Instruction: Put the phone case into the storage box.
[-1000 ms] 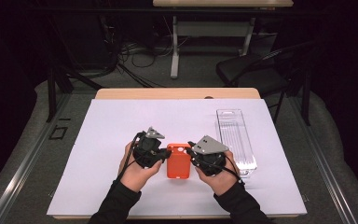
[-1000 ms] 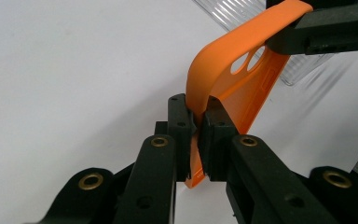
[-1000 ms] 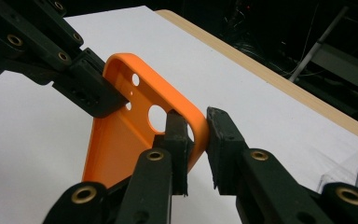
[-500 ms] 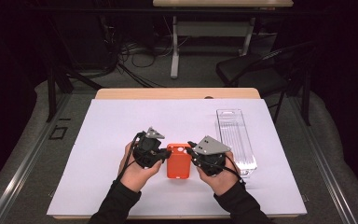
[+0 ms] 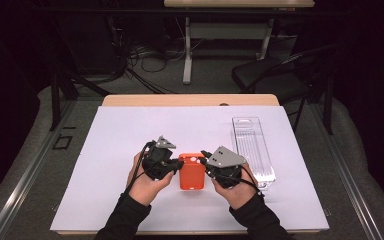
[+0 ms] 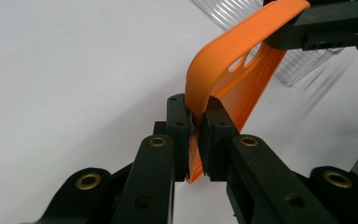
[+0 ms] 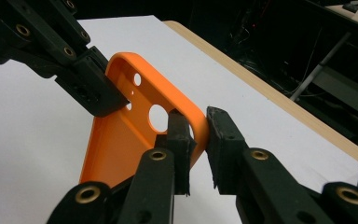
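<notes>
One orange phone case (image 5: 192,171) at table (image 5: 130,130) centre, between both grippers, long axis running away from the person, camera-hole end far. Left gripper (image 5: 176,165) is clamped tight on its left edge; right gripper (image 5: 205,161) is pinched on the right edge near the holes. One clear tray (image 5: 253,150) sits just right of them.

clear plastic tray (image 5: 253,148), white table (image 5: 130,135), black chair (image 5: 275,80)
</notes>
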Tool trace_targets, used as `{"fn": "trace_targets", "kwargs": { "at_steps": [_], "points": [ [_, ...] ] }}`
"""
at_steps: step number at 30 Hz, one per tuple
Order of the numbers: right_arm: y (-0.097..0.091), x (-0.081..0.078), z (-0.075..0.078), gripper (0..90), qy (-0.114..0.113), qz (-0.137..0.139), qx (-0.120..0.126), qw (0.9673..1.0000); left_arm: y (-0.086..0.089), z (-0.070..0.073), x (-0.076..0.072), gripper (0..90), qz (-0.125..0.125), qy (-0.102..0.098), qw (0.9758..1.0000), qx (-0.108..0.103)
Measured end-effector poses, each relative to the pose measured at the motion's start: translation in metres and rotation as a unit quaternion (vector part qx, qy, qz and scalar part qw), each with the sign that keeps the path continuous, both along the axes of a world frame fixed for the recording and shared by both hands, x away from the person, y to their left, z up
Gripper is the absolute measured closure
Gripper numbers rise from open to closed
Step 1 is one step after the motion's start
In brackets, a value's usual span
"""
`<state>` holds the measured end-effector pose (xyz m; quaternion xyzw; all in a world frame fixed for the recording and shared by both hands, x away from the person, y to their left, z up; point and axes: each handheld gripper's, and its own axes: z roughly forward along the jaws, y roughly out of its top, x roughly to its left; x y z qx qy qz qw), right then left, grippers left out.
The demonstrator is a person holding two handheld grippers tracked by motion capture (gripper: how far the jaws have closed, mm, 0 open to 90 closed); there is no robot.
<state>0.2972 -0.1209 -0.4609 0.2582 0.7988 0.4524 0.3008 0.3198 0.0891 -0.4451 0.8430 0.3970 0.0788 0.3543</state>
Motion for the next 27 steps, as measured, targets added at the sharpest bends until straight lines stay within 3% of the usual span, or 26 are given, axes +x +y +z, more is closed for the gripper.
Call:
{"fn": "trace_targets", "kwargs": {
  "at_steps": [19,25,27],
  "points": [
    [-0.0060,0.0048,-0.0036,80.7,0.002,0.024,0.016,0.9996,-0.0001,-0.0002,0.0002,82.0,-0.001,-0.004,1.0000,-0.002],
    [-0.0072,0.0058,-0.0041,80.7,-0.004,0.033,0.011,0.9994,0.0020,-0.0001,0.0013,75.3,-0.004,-0.006,1.0000,-0.004],
    [-0.0078,0.0063,-0.0042,80.7,-0.004,0.035,0.013,0.9993,0.0026,0.0003,0.0011,71.4,-0.006,-0.007,0.9999,-0.015]
  ]
}}
